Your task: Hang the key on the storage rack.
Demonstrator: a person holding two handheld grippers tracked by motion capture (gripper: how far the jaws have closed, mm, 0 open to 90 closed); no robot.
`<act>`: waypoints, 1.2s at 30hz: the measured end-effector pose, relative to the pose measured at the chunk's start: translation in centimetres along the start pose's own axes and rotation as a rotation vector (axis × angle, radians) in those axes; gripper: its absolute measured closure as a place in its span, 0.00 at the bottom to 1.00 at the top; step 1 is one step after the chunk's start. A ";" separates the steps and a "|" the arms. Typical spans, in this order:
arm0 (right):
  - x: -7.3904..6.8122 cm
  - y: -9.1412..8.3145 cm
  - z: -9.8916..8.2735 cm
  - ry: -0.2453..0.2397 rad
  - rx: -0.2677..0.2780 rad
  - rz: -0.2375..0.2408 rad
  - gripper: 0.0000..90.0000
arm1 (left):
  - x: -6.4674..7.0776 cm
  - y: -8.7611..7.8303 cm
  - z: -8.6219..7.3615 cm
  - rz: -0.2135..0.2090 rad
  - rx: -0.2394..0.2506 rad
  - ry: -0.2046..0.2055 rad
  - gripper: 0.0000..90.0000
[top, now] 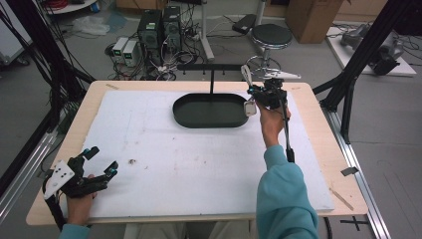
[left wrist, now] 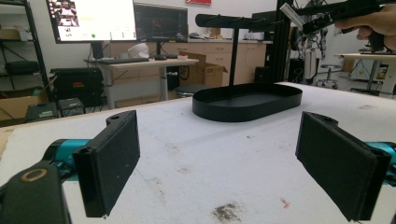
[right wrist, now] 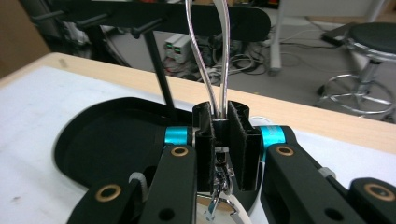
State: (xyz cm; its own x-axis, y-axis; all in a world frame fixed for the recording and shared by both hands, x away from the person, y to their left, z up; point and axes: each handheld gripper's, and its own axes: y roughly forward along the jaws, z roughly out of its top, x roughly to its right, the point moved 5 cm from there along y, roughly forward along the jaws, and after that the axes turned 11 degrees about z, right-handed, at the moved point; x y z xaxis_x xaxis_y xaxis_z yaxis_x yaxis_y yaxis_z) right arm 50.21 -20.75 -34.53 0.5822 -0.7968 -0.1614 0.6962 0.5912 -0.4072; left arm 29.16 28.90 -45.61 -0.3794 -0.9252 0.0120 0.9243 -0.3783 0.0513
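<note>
The right gripper (top: 255, 97) is raised over the right end of the tray (top: 189, 115), near the far edge of the desk (top: 318, 124). In the right gripper view its jaws are clamped on a clear strap loop (right wrist: 208, 60), which rises from between the pads toward the rack bar (right wrist: 243, 21); a metal clasp (right wrist: 217, 186) hangs below the jaws. In the high view a small white item (top: 250, 107) dangles beside the gripper; its identity cannot be determined.

The rack post (top: 212, 82) stands at the tray's far side, with pegs (right wrist: 148, 27) projecting from the bar.

The left gripper (top: 102, 162) rests at the near left corner of the desk, jaws spread wide and empty.

Step in hand, judged: hanging the loop on a peg. The next move calls for raising the loop above a peg tip, aligning its opening, sliding it on, then releasing.
</note>
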 end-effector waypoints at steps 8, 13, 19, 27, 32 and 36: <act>0.3 0.8 -0.2 0.002 0.002 -0.033 0.91 | 0.0 0.0 0.0 0.000 0.002 -0.003 0.16; 0.7 1.1 -0.4 0.012 -0.006 -0.050 0.91 | 0.0 0.0 0.0 0.000 -0.002 0.001 0.16; 0.6 1.6 -0.6 0.012 -0.012 -0.051 0.91 | 0.0 0.0 0.0 0.000 -0.002 0.001 0.16; 0.5 2.4 -1.0 0.020 -0.026 -0.064 0.91 | 0.0 0.0 0.0 0.000 -0.001 -0.001 0.16; 0.6 3.0 -1.3 0.028 -0.025 -0.065 0.91 | 0.0 0.0 0.0 0.000 -0.001 -0.002 0.16; 0.7 3.2 -1.4 0.031 -0.020 -0.066 0.91 | 0.0 0.0 0.0 0.000 -0.001 -0.002 0.16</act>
State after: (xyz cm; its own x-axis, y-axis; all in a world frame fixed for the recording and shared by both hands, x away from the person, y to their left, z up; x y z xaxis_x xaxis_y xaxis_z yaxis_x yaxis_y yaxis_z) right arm 52.25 -19.54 -37.17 0.5218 -0.8377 -0.1610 0.7240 0.5347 -0.4358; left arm 29.18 28.90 -45.62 -0.3795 -0.9251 0.0144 0.9243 -0.3784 0.0505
